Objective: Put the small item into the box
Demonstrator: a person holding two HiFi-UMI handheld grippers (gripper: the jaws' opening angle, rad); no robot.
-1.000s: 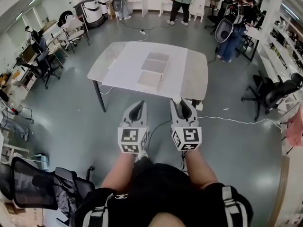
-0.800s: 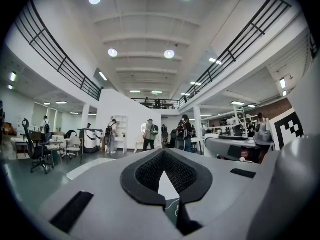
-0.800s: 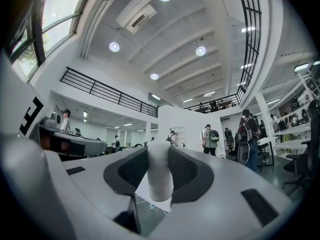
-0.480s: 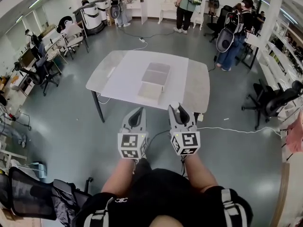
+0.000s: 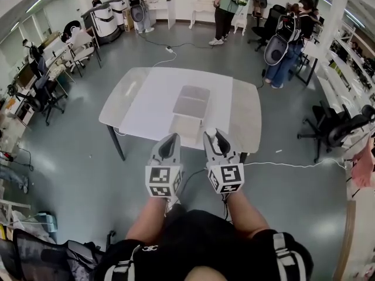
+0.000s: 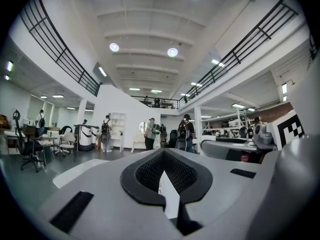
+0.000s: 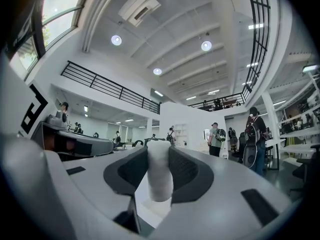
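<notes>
- The small item (image 7: pixel 160 176) is a short white cylinder with a matte, slightly rough skin and a flat top. It stands upright, and its top rises just above the jaw tips.
- In the head view it shows as a pale stub at the front of the right gripper (image 5: pixel 215 136), above the near edge of the table (image 5: pixel 246 116).
- The right gripper is clenched on the item. Its jaws stand partly apart, and the dark ribbed pads (image 7: pixel 187 171) press on the cylinder from 3 and 9 o'clock.
- The left gripper (image 5: pixel 170 140) sits at 9 o'clock of the right one, just beside it and level with it. Its jaws are drawn together to a point. Nothing is between them; only a sliver of white background shows through the gap behind the tips.
- Each gripper carries a marker cube (image 5: pixel 163 180) at its rear, toward 6 o'clock, just ahead of the person's forearm.
- The box (image 5: pixel 192 101) lies open on a white sheet (image 5: pixel 152 98) on the table, at 11 o'clock from the held item. It is pale grey, with two shallow halves end to end. The near half lies just beyond the gripper tips, and neither gripper touches it.
</notes>
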